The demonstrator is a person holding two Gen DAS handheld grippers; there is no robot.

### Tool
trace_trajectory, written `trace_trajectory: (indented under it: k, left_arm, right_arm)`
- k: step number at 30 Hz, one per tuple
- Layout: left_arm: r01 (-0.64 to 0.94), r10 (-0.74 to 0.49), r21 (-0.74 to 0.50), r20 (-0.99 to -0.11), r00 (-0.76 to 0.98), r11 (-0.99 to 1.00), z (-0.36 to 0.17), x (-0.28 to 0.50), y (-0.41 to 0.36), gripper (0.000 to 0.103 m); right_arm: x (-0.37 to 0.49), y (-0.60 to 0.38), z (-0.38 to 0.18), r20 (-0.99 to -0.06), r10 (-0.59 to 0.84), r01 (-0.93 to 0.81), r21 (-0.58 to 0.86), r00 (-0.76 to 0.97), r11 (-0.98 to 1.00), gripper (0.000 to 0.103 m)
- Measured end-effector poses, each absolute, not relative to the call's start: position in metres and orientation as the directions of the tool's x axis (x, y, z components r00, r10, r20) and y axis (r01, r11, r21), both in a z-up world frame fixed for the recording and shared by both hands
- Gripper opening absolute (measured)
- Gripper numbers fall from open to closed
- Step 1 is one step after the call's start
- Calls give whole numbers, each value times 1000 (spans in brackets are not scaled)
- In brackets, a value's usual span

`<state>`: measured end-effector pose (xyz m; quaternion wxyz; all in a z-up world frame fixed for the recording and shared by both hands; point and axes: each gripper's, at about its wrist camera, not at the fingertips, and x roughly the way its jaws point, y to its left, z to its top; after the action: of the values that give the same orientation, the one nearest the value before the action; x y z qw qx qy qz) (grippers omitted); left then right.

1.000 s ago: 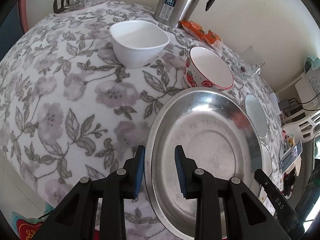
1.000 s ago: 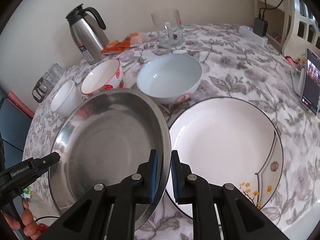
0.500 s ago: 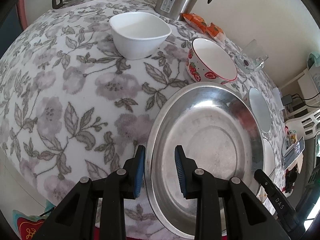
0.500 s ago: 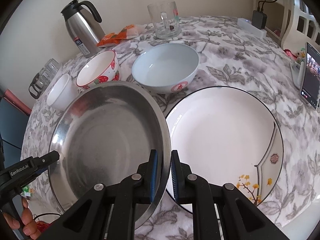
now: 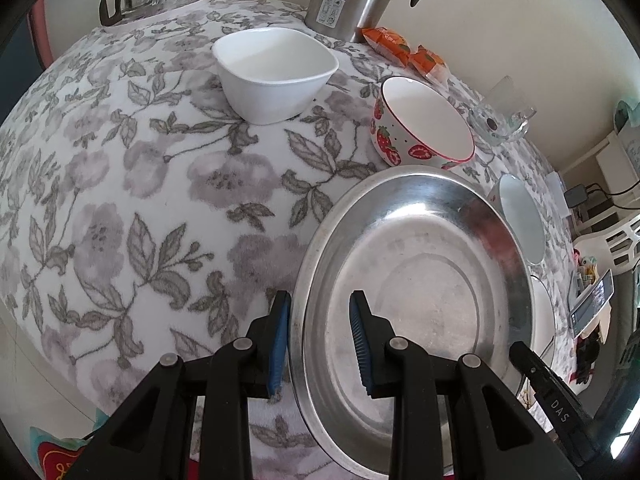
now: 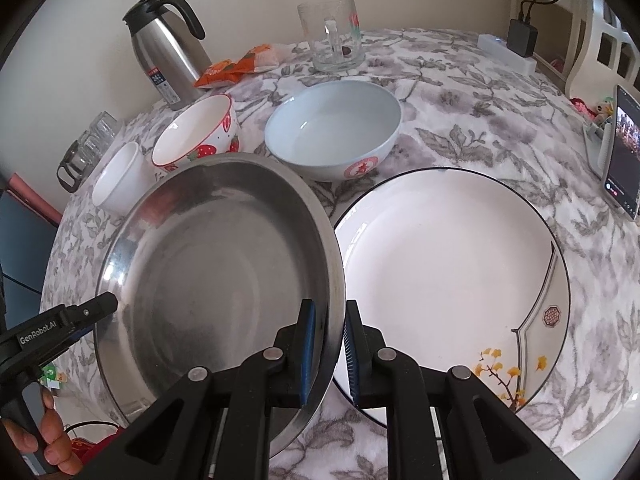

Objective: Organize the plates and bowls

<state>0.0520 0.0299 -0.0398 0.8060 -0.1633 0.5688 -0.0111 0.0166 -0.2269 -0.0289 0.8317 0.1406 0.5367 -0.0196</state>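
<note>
Steel plate (image 6: 224, 264) is clamped at opposite rims by left gripper (image 5: 320, 344) and right gripper (image 6: 328, 354). It is held tilted just left of the white plate (image 6: 448, 280). Strawberry bowl (image 6: 200, 136) and blue bowl (image 6: 332, 128) sit behind the steel plate.

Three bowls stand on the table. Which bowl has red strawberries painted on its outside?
The strawberry bowl, standing between the small white bowl and the pale blue bowl. It alone has a red rim and strawberries; the white one is plain, the blue one has a single red emblem.
</note>
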Motion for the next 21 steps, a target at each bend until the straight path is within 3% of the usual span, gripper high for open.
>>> trace_trajectory:
  k: [5,12,13,14,16,21]
  left_arm:
    - [-171,-203,-281,-907,368,944,-36,52,33,32]
    - [-154,-153,-247,-877,456,957,-14,48,32,57]
    - [-152,-144,-240,-872,468,959,-12,48,31,65]
    - [-149,-132,-228,-868,479,962,-9,47,30,68]
    - [-148,-105,-198,-871,479,969,-7,48,29,71]
    - [-161,-77,-162,-895,439,974,-16,51,30,74]
  right_arm:
    - [16,-229,-28,-892,114,199,219,437,955,16]
    - [14,-235,-10,-856,104,207,238,507,949,25]
    - [14,-234,-8,-853,107,201,240,511,950,32]
    - [15,-232,-7,-850,110,194,241,515,951,52]
    - [15,-227,-7,-847,119,179,243,518,953,70]
    - [18,-220,-7,-847,116,150,224,520,963,76]
